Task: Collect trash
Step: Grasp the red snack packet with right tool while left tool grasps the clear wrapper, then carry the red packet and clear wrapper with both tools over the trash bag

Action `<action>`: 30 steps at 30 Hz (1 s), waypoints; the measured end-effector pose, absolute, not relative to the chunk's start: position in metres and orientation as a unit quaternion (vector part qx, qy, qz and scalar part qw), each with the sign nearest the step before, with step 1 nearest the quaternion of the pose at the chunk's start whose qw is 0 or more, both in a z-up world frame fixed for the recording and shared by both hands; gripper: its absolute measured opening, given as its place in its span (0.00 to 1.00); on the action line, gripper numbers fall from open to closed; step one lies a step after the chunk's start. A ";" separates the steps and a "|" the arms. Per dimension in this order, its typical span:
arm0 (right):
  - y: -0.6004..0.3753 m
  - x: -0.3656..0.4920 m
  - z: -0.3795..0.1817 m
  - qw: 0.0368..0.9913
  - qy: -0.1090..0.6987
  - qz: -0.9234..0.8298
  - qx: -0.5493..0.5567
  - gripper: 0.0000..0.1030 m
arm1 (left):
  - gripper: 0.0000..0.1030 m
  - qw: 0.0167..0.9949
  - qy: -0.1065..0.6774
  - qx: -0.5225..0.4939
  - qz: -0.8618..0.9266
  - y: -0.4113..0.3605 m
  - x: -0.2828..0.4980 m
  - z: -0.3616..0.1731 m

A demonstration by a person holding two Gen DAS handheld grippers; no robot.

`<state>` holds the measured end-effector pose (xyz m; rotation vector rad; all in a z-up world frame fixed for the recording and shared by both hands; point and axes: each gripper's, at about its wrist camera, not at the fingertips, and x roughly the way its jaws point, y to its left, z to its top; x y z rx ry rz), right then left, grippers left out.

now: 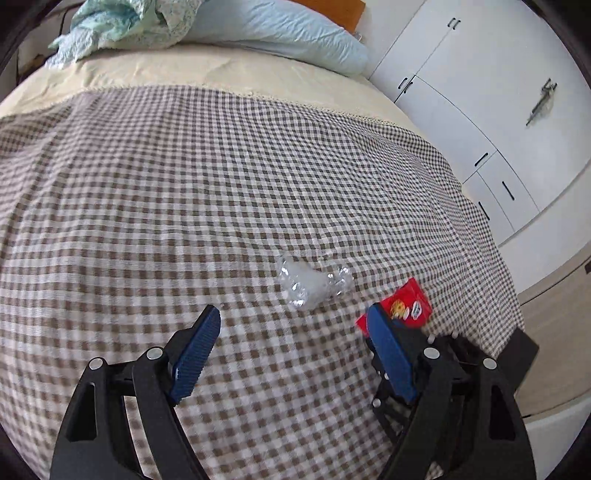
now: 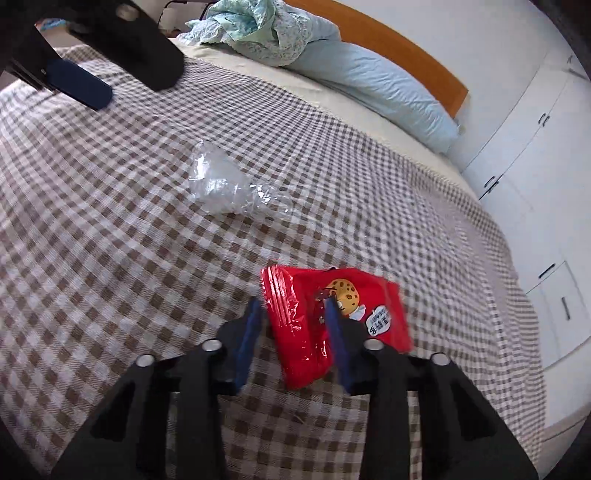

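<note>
A red snack wrapper [image 2: 332, 321] with a cookie printed on it lies on the checked blanket [image 2: 110, 258] near the foot-side edge of the bed. The right gripper [image 2: 293, 308] is down over it, jaws spread, one blue finger [image 2: 249, 332] just off the wrapper's left edge and the other over the cookie print; whether they touch the wrapper I cannot tell, and they are not clenched on it. A little farther up the blanket, apart from the wrapper, sits a crumpled piece of clear plastic [image 2: 229, 184]. The left gripper [image 1: 295, 325] hovers short of that plastic, jaws wide apart and holding nothing. Toward the head of the bed lie a pale blue pillow [image 2: 388, 88] and a bunched green cloth [image 2: 258, 26] against an orange headboard [image 2: 406, 48]. White cupboards [image 1: 480, 103] stand beside the bed.
</note>
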<state>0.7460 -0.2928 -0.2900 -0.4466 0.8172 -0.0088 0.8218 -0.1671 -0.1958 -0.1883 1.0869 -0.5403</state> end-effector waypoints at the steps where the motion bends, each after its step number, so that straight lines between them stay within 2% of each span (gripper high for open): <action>1: -0.294 0.741 -0.285 0.896 0.386 -0.022 -0.219 0.08 | 0.76 0.813 0.515 -0.102 -0.250 -0.174 0.831 -0.203; 5: -0.314 0.701 -0.249 0.920 0.356 -0.020 -0.161 0.05 | 0.74 0.786 0.565 -0.149 -0.203 -0.190 0.858 -0.234; 6: -0.321 0.689 -0.239 0.925 0.352 -0.020 -0.143 0.04 | 0.66 0.780 0.569 -0.164 -0.201 -0.192 0.860 -0.237; 7: -0.328 0.676 -0.229 0.930 0.347 -0.016 -0.119 0.04 | 0.49 0.778 0.573 -0.167 -0.196 -0.194 0.860 -0.240; 8: -0.334 0.664 -0.220 0.934 0.342 -0.014 -0.103 0.04 | 0.40 0.778 0.579 -0.164 -0.182 -0.194 0.858 -0.242; 9: -0.339 0.652 -0.212 0.937 0.337 -0.018 -0.093 0.04 | 0.31 0.779 0.579 -0.169 -0.173 -0.193 0.852 -0.243; 10: -0.342 0.640 -0.204 0.939 0.334 -0.019 -0.082 0.04 | 0.27 0.782 0.571 -0.184 -0.172 -0.189 0.844 -0.240; 14: -0.364 0.591 -0.184 0.943 0.330 -0.025 -0.023 0.04 | 0.25 0.791 0.553 -0.190 -0.179 -0.174 0.791 -0.217; 20: -0.396 0.510 -0.168 0.943 0.318 -0.038 0.088 0.04 | 0.24 0.816 0.503 -0.198 -0.206 -0.151 0.701 -0.147; 25: -0.422 0.422 -0.156 0.940 0.305 -0.078 0.130 0.04 | 0.24 0.836 0.464 -0.135 -0.261 -0.183 0.596 -0.090; 30: -0.463 0.328 -0.162 0.927 0.312 -0.134 0.158 0.04 | 0.24 0.822 0.454 -0.073 -0.336 -0.236 0.501 -0.071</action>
